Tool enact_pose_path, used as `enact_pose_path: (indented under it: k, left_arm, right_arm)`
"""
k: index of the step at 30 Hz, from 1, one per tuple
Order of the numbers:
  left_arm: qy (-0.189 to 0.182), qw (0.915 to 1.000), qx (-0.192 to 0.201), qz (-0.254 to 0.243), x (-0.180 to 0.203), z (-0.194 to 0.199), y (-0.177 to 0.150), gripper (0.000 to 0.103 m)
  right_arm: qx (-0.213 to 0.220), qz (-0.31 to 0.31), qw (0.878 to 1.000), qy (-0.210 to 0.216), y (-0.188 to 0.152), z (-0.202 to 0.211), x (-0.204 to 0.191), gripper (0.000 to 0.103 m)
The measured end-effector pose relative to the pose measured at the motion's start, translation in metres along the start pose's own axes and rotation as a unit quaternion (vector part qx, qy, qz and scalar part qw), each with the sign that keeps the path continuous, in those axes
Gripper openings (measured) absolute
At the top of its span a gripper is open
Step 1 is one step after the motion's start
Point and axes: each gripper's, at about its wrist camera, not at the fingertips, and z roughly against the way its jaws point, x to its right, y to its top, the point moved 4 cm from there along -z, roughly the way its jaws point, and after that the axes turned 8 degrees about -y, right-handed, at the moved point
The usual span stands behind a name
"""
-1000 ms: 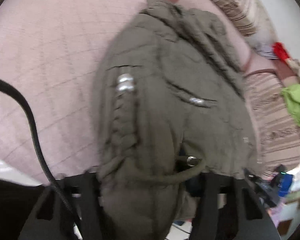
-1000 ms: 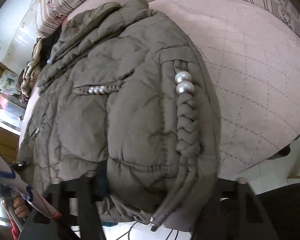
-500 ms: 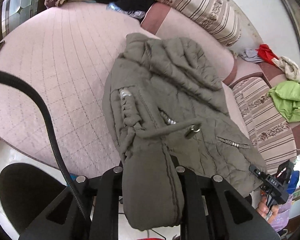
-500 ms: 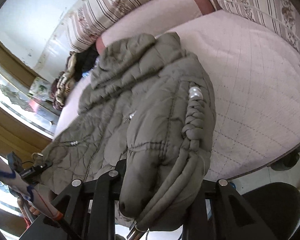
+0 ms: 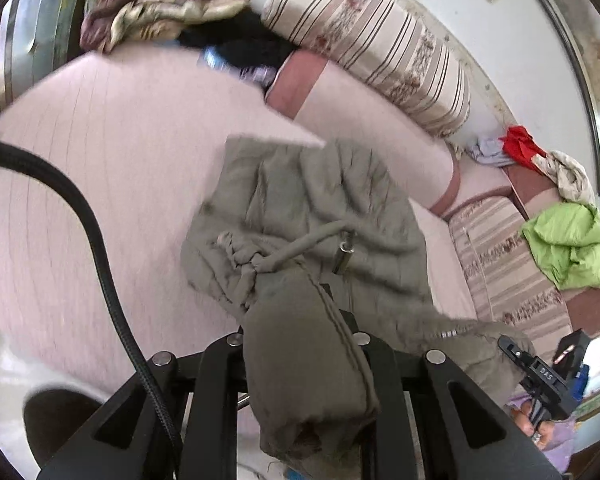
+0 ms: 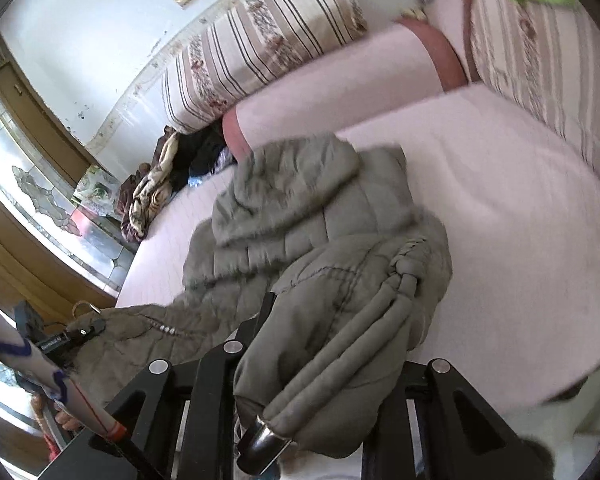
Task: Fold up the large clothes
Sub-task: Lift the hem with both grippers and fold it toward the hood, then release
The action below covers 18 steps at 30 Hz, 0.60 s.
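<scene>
An olive quilted jacket (image 5: 324, 200) lies on the pink quilted bed (image 5: 100, 160), its near edge lifted off the bed. My left gripper (image 5: 300, 344) is shut on a thick bunch of the jacket's edge, beside a braided cord. In the right wrist view, the same jacket (image 6: 308, 200) has its hood end resting on the bed (image 6: 500, 208). My right gripper (image 6: 320, 348) has its jaws closing on the padded edge and cords, with the fabric pressed between them. Most of both pairs of fingertips is hidden by cloth.
Striped bolster cushions (image 5: 380, 48) line the back of the bed. A green garment (image 5: 572, 244) and a red one (image 5: 520, 144) lie at the right. A heap of clothes (image 5: 156, 12) sits at the far left. A black cable (image 5: 100, 248) crosses the left view.
Both grippers have risen and tilted up, with the jacket's near edge in them. Their jaws have narrowed onto the fabric. More of the room and cushions now shows.
</scene>
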Motion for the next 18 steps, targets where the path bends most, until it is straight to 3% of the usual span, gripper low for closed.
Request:
enact_pose_path:
  k: [11,18]
  left_arm:
    - [0.055,0.9976,0.032,-0.027,0.032,-0.075,0.112,0.018]
    - [0.098,0.9942,0.031,-0.032,0.028,-0.146,0.177,0.018]
  right_arm:
    - [0.016,0.007,0.999,-0.040,0.109,-0.065,-0.022,0.021]
    - [-0.004,-0.007,0.998,-0.067,0.178,-0.142,-0.018,0.021]
